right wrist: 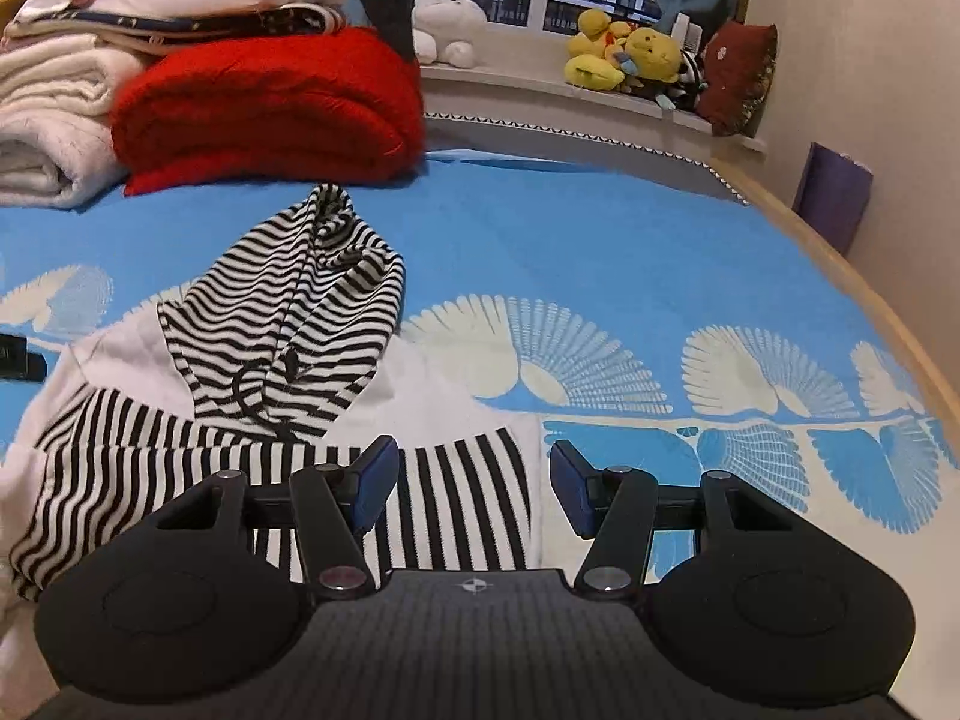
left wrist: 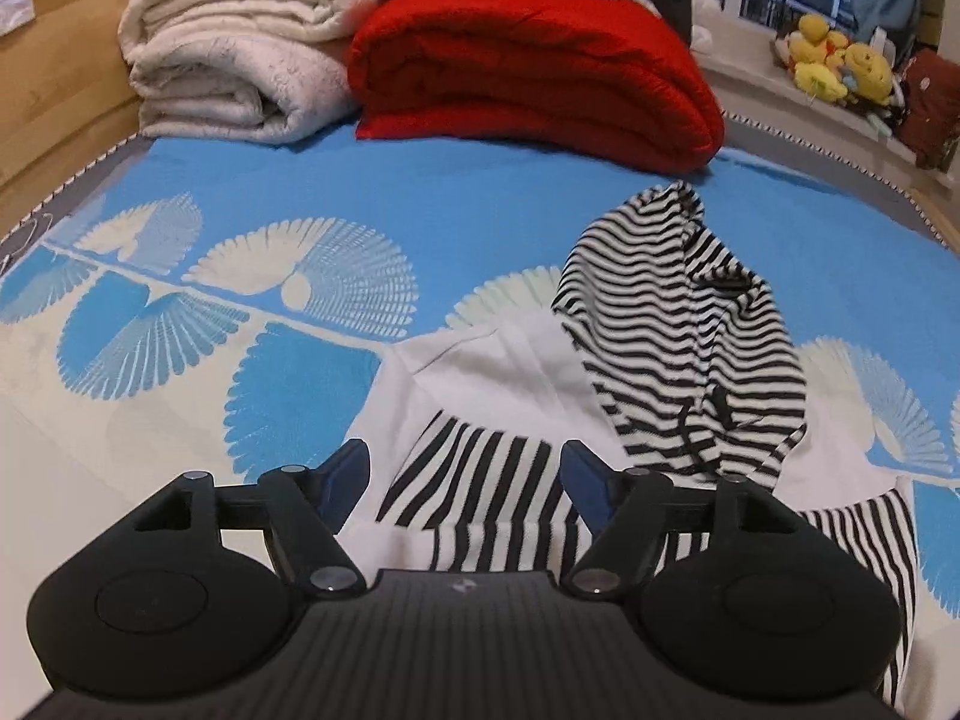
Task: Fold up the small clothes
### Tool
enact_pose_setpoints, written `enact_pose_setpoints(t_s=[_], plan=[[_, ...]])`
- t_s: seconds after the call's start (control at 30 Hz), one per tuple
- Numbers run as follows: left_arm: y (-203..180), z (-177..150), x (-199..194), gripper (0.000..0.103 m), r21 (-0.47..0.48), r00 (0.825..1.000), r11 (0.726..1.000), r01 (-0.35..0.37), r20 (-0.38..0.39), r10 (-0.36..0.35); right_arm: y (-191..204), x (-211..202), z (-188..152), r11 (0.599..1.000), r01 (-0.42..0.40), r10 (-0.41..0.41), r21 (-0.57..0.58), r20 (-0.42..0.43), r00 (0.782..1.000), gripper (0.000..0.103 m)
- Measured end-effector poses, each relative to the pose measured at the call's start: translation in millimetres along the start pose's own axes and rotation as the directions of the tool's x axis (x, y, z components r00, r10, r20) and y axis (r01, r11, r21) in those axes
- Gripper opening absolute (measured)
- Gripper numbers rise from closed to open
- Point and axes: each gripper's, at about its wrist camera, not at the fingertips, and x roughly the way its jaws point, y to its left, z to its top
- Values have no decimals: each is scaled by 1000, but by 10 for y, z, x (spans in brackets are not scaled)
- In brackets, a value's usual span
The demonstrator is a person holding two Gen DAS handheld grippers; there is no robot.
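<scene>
A small black-and-white striped hoodie (left wrist: 516, 468) with white shoulders lies on the blue patterned bedspread (left wrist: 420, 210). Its striped hood (left wrist: 678, 336) is spread flat above the body. In the right wrist view the hoodie (right wrist: 180, 450) lies left of centre, with its hood (right wrist: 288, 324) pointing away. My left gripper (left wrist: 465, 468) is open and empty, hovering over the hoodie's left chest part. My right gripper (right wrist: 474, 474) is open and empty over the hoodie's right edge. A dark piece of the left gripper (right wrist: 18, 357) shows at the left edge of the right wrist view.
A folded red blanket (left wrist: 534, 72) and folded cream blankets (left wrist: 234, 60) are stacked at the far side of the bed. Plush toys (right wrist: 624, 54) sit on the window sill. A wooden bed frame (right wrist: 840, 264) edges the right side, with a purple object (right wrist: 831, 192) by the wall.
</scene>
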Motion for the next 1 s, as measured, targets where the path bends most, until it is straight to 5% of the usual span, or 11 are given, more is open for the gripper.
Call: enact_pose_setpoints(t_s=[0.07,0.17,0.23,0.4,0.5,0.6,0.83,0.97,1.0], plan=[[-28,-13,-51,72,32,999,999,18,36,-19,-48,13,4,1000,20,-20,-17,-15,1000,57],[-70,-19,-117,54,66,996,997,48,68,-53,-126,47,1,999,39,-40,-33,-52,998,57],[-117,67,-66,31,49,997,997,60,54,-63,-205,56,2,999,35,-36,-14,-76,996,57],[-532,551,472,16,66,991,990,128,23,-129,-374,75,-3,1000,10,-7,26,-108,994,51],[-817,884,1064,16,138,992,984,110,40,-117,-465,104,2,999,5,0,44,-119,993,51],[-909,1221,1712,19,93,991,987,130,10,-131,-544,144,-11,999,9,-2,52,-131,991,51],[-1151,1697,2820,65,73,996,996,59,-69,-54,-633,336,-98,998,19,-6,66,-194,981,51],[-1207,1767,3035,62,39,992,995,90,-96,-86,-614,375,-138,999,13,-2,51,-209,978,51],[-1220,1788,3070,45,42,990,993,108,-101,-103,-616,389,-146,999,14,-2,51,-216,976,51]])
